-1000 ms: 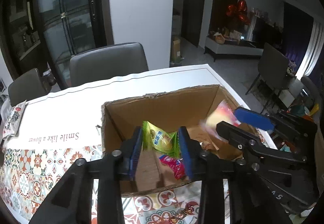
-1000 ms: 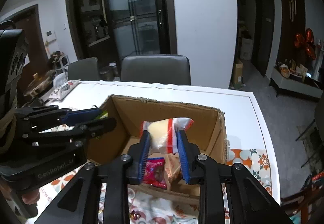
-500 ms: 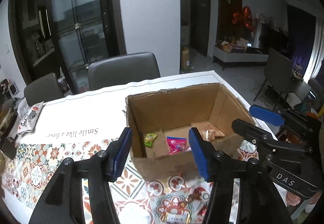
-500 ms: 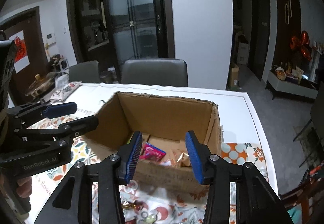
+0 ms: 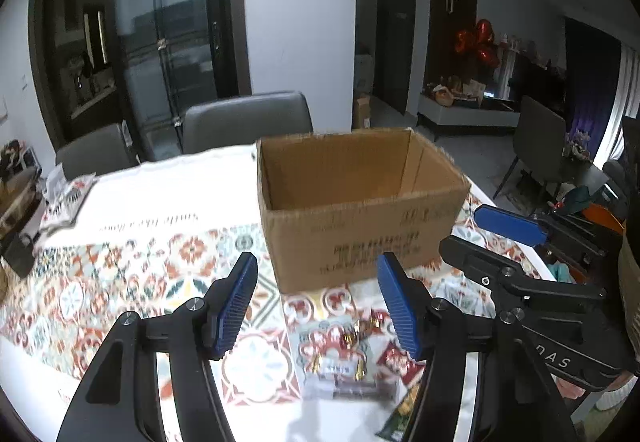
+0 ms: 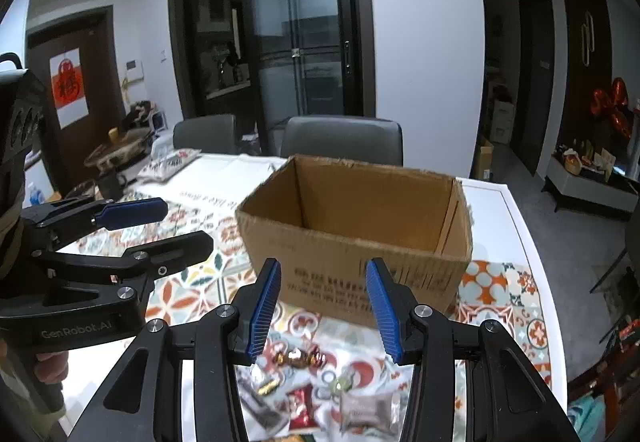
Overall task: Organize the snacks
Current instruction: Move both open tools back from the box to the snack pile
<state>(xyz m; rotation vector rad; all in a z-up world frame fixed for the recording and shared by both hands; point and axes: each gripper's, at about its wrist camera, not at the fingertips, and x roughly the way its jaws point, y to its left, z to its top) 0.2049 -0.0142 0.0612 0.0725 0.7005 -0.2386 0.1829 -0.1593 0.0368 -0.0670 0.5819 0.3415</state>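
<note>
Left tongs (image 5: 316,306): empty, jaws just widened.
Right tongs (image 6: 322,310): apart, empty.
Box (image 5: 360,210): far of both.
Right view only: wrapped sweets (image 6: 298,356) near the box.
Left view only: snack packets (image 5: 344,370) on the worktop (image 5: 160,194).

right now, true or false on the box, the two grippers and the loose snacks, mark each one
1. The cardboard box stands upright with its top open. True.
2. The left gripper is clamped on a snack packet. False: its jaws are apart with nothing between them.
3. Loose snacks lie on the patterned tablecloth in front of the box. True.
4. The right gripper holds a wrapped candy. False: its jaws are open and empty; the wrapped candy lies on the cloth below.
5. The box lies tipped on its side. False: it sits on its base.
</note>
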